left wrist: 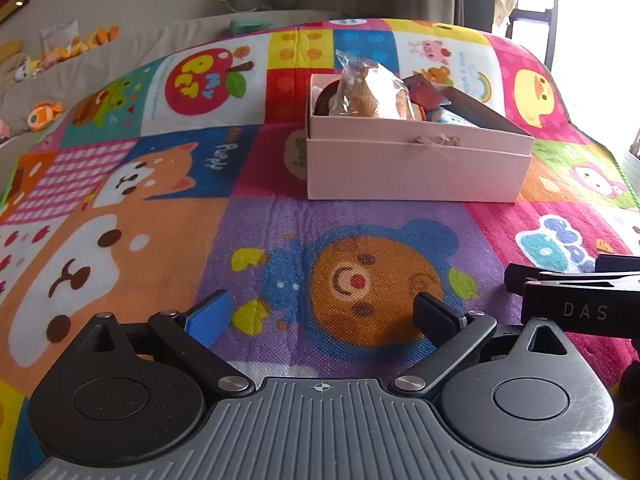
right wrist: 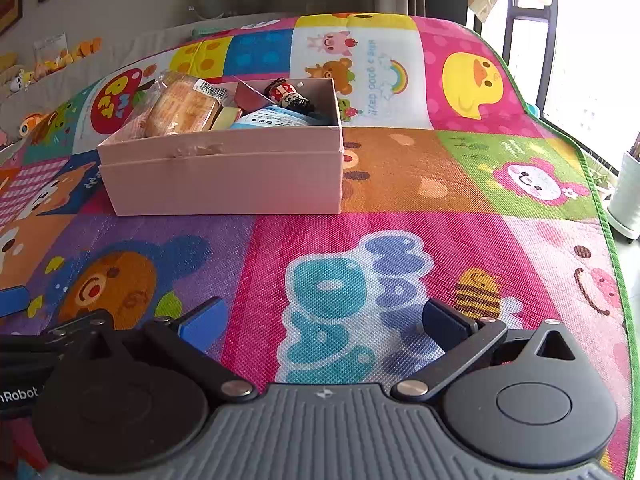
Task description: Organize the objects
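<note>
Here the pink box [right wrist: 224, 176] sits mid-mat, open-topped, packed with a wrapped bread [right wrist: 182, 110], a small figurine [right wrist: 290, 96] and packets; bare play mat [right wrist: 360, 240] lies before it, where the left hand-held gripper [left wrist: 324, 312] and right hand-held gripper [right wrist: 324, 320] hover wide apart, empty

A colourful patchwork play mat [left wrist: 256, 216] printed with cartoon animals covers a raised, bed-like support whose own top cannot be seen. One thing rests directly on the mat: an open pale pink cardboard box [left wrist: 416, 172], set toward the far middle, on a purple and pink patch. Its walls stand upright. Its front wall faces the camera.
</note>
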{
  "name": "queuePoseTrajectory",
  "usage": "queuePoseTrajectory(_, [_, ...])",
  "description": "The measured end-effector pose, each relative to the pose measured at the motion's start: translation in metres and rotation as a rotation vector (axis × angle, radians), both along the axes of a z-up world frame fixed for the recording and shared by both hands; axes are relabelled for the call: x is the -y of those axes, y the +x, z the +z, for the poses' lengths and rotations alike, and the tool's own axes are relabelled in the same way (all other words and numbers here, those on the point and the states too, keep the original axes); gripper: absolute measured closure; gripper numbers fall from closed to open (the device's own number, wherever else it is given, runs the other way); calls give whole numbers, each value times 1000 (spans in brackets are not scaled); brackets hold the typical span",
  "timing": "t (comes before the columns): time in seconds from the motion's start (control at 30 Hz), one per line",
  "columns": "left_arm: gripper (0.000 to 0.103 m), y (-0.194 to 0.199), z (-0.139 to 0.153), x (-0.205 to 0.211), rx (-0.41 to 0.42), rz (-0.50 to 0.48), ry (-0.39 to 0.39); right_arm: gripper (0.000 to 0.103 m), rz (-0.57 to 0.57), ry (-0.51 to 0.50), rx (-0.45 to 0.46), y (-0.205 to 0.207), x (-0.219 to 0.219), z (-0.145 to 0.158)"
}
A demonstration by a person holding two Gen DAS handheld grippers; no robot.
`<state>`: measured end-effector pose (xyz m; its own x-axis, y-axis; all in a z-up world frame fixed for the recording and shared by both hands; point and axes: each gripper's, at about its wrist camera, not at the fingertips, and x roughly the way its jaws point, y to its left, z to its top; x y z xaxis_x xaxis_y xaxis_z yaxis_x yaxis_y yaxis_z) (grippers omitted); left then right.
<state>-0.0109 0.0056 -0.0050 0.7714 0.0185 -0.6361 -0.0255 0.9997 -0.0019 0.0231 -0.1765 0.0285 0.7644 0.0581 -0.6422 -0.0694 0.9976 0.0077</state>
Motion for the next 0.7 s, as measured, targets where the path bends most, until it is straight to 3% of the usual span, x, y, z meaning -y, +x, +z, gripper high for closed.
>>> queuePoseTrajectory(0.7, [3, 3, 0, 0, 0, 28, -4, 0, 6, 9, 1, -1, 1, 0])
